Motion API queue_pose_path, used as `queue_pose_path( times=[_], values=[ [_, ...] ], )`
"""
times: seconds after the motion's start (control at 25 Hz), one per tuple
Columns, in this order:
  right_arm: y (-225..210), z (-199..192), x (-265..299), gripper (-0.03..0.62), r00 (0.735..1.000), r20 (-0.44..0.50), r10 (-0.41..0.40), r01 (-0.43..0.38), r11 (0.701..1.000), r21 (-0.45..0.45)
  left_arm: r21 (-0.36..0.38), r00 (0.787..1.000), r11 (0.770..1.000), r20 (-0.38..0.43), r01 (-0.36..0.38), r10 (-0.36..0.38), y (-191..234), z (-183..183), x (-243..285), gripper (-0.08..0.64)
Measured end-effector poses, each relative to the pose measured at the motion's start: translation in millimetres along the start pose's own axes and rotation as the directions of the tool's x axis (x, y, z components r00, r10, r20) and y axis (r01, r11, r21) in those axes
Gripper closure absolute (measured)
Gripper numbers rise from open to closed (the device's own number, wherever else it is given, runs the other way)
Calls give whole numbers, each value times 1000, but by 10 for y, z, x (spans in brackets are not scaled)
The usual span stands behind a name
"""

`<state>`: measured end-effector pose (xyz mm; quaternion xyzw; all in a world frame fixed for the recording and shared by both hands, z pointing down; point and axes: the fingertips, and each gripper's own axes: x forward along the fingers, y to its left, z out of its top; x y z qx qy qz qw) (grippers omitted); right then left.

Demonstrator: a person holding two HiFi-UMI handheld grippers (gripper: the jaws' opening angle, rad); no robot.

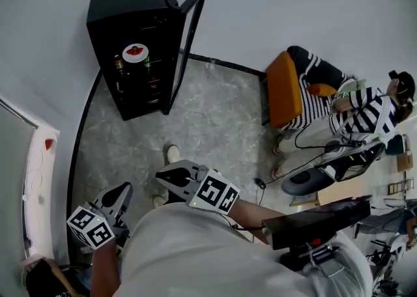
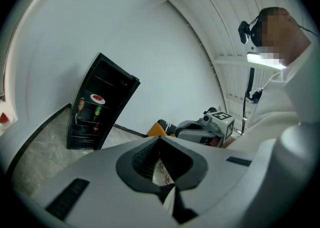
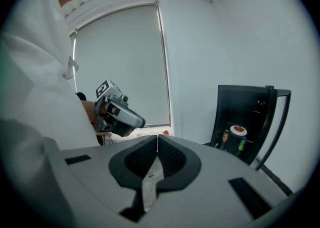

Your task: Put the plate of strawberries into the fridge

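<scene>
The plate of strawberries [image 1: 135, 52] sits on an upper shelf inside the black fridge [image 1: 111, 6], whose door [image 1: 189, 35] stands open. The same plate [image 2: 97, 98] shows in the left gripper view, and the plate [image 3: 239, 131] also shows small in the right gripper view. Both grippers are held low, close to the person's body and well back from the fridge. My left gripper [image 1: 124, 190] is shut with nothing in it, jaws meeting at the tip [image 2: 160, 138]. My right gripper [image 1: 161, 175] is shut and empty too [image 3: 158, 136].
Bottles [image 1: 119, 64] stand on the shelf beside the plate. A person in a striped top [image 1: 352, 110] sits by an orange chair [image 1: 285, 87] at the right, with cables on the floor. A white counter [image 1: 39, 178] runs along the left, and marbled floor [image 1: 215, 120] lies before the fridge.
</scene>
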<state>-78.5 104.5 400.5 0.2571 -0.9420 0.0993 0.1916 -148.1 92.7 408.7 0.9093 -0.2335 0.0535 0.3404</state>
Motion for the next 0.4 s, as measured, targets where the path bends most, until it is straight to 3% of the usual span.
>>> queue_pose_path(
  times=[0.4],
  values=[
    [-238,6,137,574,1000,-15,16,-16,1000,7,-47,1000,999,4,-12,12,249,99,140,548]
  ],
)
